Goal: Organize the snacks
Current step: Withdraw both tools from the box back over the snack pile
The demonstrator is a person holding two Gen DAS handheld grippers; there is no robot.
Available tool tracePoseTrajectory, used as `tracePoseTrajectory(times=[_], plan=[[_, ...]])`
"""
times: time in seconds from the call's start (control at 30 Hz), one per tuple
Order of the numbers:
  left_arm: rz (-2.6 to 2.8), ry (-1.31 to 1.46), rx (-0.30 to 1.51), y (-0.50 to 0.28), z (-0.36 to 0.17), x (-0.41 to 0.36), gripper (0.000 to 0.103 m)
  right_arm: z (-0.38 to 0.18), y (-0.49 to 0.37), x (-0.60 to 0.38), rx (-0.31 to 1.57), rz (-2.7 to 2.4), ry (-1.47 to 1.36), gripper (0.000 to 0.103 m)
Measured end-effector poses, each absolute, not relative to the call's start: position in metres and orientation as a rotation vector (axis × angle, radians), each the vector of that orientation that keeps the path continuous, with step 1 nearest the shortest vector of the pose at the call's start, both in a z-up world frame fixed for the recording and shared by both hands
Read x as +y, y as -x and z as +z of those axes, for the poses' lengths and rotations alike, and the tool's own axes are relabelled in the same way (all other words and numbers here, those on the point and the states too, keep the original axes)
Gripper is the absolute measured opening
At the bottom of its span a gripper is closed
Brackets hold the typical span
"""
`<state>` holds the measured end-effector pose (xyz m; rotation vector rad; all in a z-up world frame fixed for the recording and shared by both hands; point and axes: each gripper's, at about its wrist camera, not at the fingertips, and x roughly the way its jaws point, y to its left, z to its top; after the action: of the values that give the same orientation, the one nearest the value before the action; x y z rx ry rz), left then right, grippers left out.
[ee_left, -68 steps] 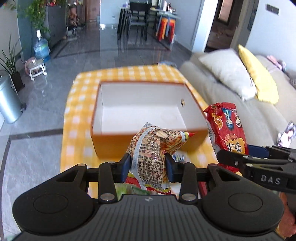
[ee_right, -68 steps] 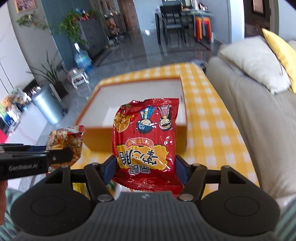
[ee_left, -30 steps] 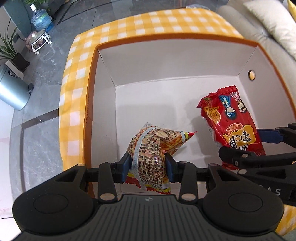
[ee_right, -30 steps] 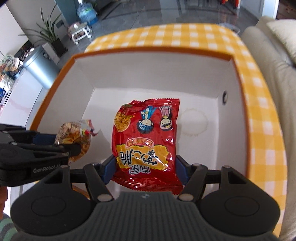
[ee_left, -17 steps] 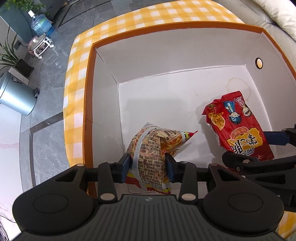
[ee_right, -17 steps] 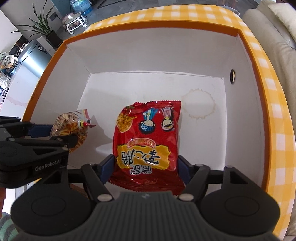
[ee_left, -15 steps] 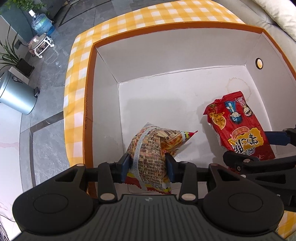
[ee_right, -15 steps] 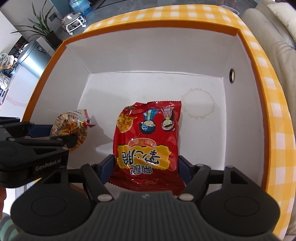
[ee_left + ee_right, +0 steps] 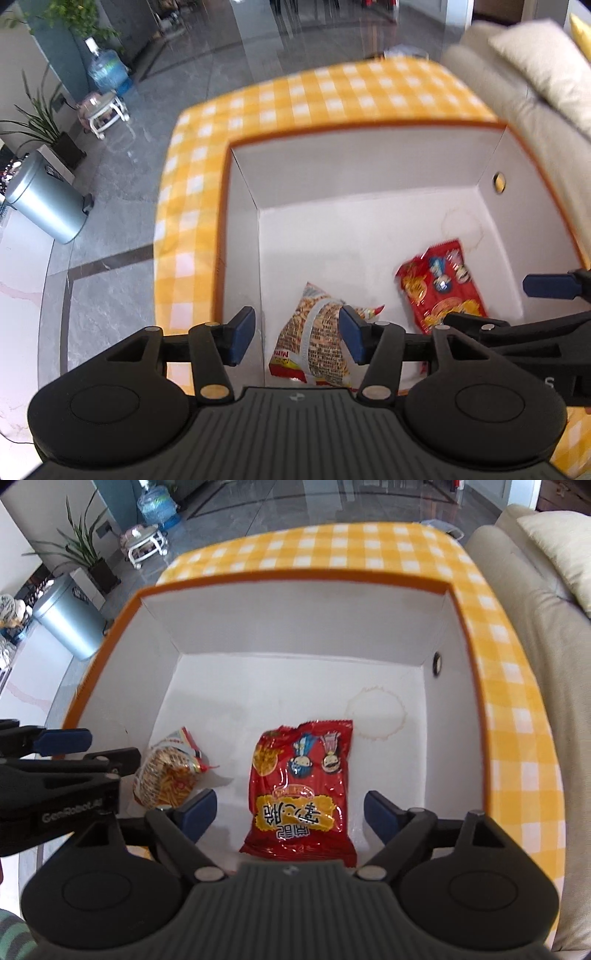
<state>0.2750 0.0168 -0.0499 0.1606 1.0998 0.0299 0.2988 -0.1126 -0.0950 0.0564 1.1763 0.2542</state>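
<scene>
Left wrist view: the left claw [image 9: 297, 334] hangs over the near left corner of the white-lined cardboard box with an orange rim [image 9: 369, 125], its blue pads apart and opening. The crumpled yellow-and-orange printed snack bag [image 9: 314, 347] lies on the box floor below, between the pads; the right-hand pad overlaps its edge in the picture, the other stands clear, so nothing is gripped. To finish the release well, I would let the pads spread fully before lifting, then rise straight up so no pad snags the loose foil. Off to the right of this claw the flat red foil snack packet with cartoon figures [image 9: 441, 286] lies on the floor beneath the right claw [image 9: 495, 299]. The box sits on the bench under a yellow-and-white checked cloth [image 9: 332, 92].

Right wrist view: the right claw [image 9: 286, 816] has its pads wide apart and opening, with the red packet [image 9: 303, 790] lying flat between them, touching neither. The yellow bag [image 9: 168, 771] rests to the left, just beside the left claw [image 9: 96, 751]. The same advice holds here: lift clear without dragging the packet.

Against the pictures half a second back: both bags were then clamped in their claws and held above the floor; now both are let go and lie on it, the yellow one slumped lower, and the left view takes in more of the room beyond the box
</scene>
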Motion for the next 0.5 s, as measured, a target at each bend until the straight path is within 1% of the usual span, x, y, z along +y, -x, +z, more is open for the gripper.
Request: tracePoseTrajectory(times=[0.13,0.2,0.4,0.47,0.5], plan=[[0.044,-0.118,1.022,-0.257,-0.028,0.022,0.066,-0.076,-0.287,-0.120,1.106,0.242,-0.085,0.085],[0.050,-0.105,0.986,-0.246,-0.018,0.023,0.069,-0.066,-0.278,-0.125,1.050,0.226,-0.098,0.091],[0.065,-0.069,0.879,-0.212,0.002,0.029,0.073,-0.039,-0.251,-0.134,0.922,0.199,-0.130,0.094],[0.066,-0.055,0.833,-0.197,0.008,0.031,0.077,-0.032,-0.240,-0.137,0.883,0.186,-0.147,0.094],[0.062,-0.046,0.813,-0.191,0.009,0.033,0.082,-0.028,-0.234,-0.138,0.857,0.172,-0.148,0.094]])
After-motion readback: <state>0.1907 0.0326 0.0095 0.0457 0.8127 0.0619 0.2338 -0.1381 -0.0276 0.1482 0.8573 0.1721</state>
